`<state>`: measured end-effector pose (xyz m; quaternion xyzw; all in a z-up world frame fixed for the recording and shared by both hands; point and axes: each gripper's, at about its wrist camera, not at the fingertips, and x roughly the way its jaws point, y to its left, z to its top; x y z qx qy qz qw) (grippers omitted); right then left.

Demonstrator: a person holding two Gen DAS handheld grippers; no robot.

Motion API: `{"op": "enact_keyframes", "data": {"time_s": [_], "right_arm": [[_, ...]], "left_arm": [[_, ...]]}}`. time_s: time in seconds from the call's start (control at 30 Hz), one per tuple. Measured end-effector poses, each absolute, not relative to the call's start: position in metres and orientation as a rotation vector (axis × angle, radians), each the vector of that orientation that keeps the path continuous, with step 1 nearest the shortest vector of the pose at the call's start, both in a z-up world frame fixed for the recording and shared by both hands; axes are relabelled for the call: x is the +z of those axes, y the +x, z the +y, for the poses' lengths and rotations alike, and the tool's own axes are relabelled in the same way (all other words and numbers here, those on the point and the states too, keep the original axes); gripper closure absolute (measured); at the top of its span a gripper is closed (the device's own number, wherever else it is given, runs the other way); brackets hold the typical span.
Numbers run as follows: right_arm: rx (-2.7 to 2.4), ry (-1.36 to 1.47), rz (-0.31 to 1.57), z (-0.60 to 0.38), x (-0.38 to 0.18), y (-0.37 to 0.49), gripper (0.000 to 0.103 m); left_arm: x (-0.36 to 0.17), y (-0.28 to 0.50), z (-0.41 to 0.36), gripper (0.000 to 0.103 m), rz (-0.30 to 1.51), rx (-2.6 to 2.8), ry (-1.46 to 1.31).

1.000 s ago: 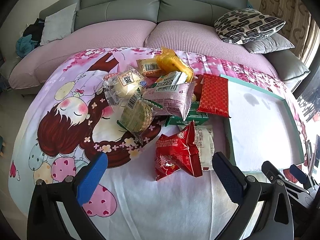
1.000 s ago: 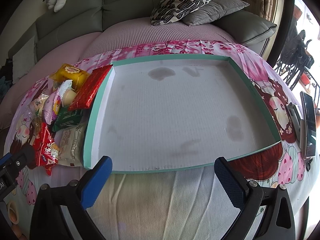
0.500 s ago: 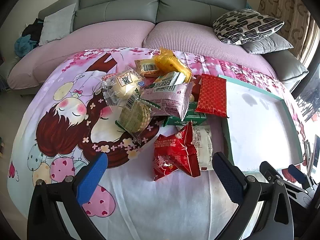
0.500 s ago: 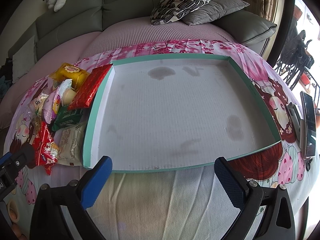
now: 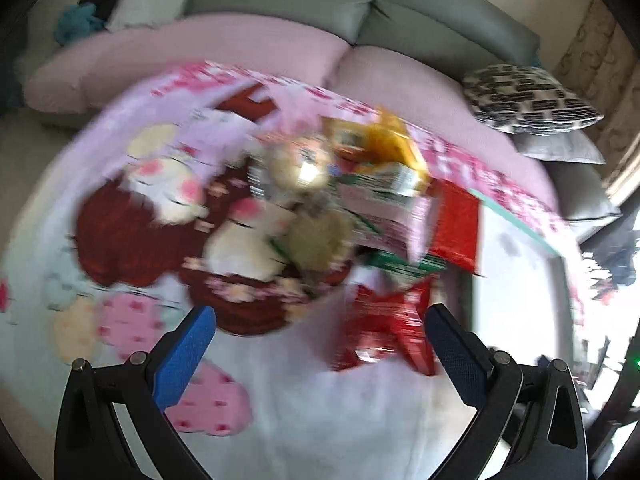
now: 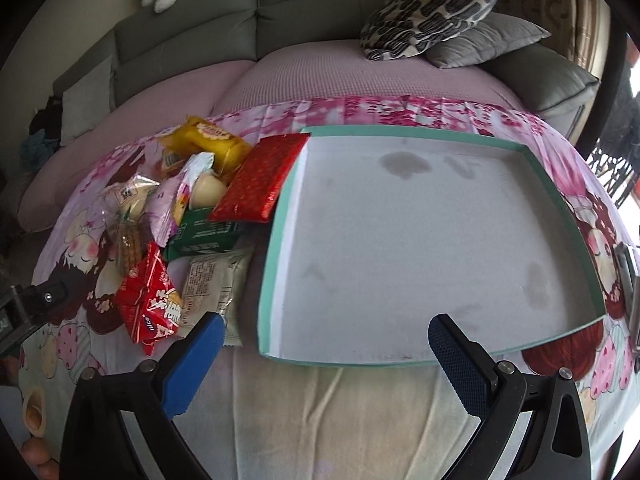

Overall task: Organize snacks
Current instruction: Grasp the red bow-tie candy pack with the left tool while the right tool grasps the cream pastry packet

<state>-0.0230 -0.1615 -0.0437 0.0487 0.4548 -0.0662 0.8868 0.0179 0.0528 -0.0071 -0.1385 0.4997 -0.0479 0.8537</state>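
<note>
A pile of snack packs lies on the cartoon-print cloth: a red crinkly bag, a white pack, a green box, a flat red pack and a yellow pack. A shallow teal-rimmed tray with a bare white floor lies right of the pile. My right gripper is open and empty, near the tray's front left corner. My left gripper is open and empty above the cloth; its view is blurred, with the red bag just ahead.
A grey sofa with a pink cover stands behind the table, with patterned and grey cushions on it. A phone-like object lies at the table's right edge. The left gripper's body shows at the left of the right wrist view.
Both grippers have moved. The right wrist view has swung left, so the snack pile now shows more fully. The left wrist view has gone blurred with motion and has closed in on the pile.
</note>
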Motion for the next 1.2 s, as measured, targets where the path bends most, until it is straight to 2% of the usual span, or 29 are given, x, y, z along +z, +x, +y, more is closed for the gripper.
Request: {"op": "enact_keyframes", "data": {"time_s": [0.13,0.2,0.27,0.4,0.47,1.03,1.2], "right_arm": [[-0.144,0.089,0.963,-0.158,-0.047,-0.020,0.000],[-0.149,0.088,0.970,-0.159,-0.049,-0.019,0.000],[-0.156,0.091,0.977,-0.161,-0.050,-0.019,0.000],[-0.164,0.093,0.977,-0.162,-0.049,-0.018,0.000],[-0.163,0.091,0.975,-0.161,-0.047,-0.017,0.000],[-0.120,0.079,0.983,-0.147,-0.031,-0.002,0.000],[-0.021,0.104,1.023,-0.134,-0.018,0.015,0.000]], "left_arm": [[-0.020,0.030,0.036,0.000,1.126,-0.190,-0.350],[-0.024,0.036,0.030,0.008,1.146,-0.214,-0.367],[-0.028,0.039,0.024,0.022,1.167,-0.246,-0.394],[-0.034,0.043,0.014,0.031,1.192,-0.268,-0.396],[-0.034,0.044,0.014,0.047,1.185,-0.253,-0.382],[-0.016,0.038,0.047,0.049,1.107,-0.177,-0.391],[-0.014,0.038,0.067,0.052,1.091,-0.135,-0.404]]}}
